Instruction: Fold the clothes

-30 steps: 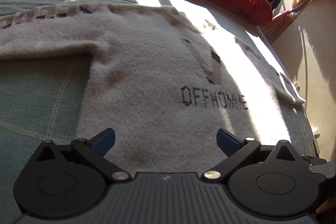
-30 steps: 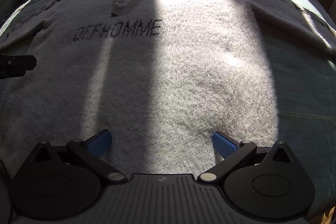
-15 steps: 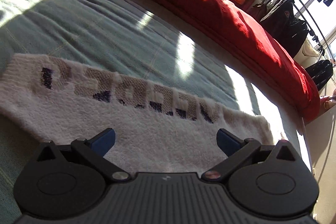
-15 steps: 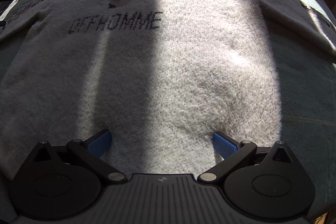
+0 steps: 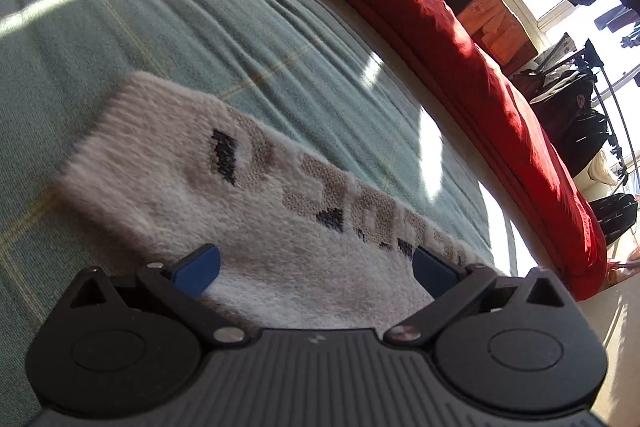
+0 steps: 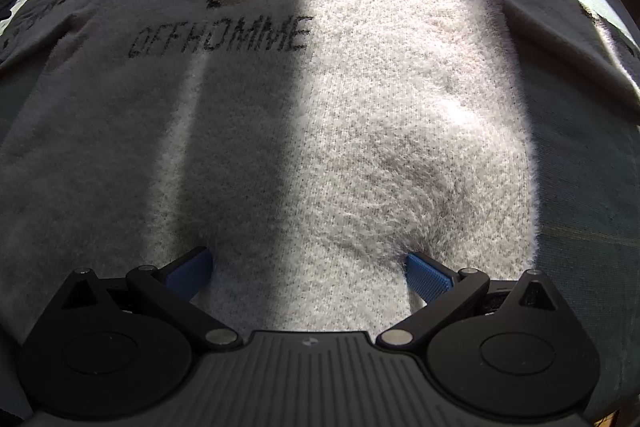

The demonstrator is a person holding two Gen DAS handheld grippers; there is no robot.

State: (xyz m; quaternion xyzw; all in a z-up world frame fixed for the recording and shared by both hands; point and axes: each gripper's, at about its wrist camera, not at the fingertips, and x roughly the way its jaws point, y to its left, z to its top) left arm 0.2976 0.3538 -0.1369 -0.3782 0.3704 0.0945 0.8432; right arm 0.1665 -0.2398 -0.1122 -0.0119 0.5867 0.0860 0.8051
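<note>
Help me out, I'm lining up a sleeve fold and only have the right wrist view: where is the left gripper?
Observer: The left gripper is open over the sweater's sleeve, near its ribbed cuff.
Operator: Is the sleeve lying flat?
Observer: It lies stretched out on the green bedspread, lettering facing up.
Operator: Anything beyond it?
Observer: A red duvet runs along the bed's far edge, clear of the sleeve.
Operator: And my side?
Observer: Your right gripper is open, its blue fingers against the sweater body.
</note>
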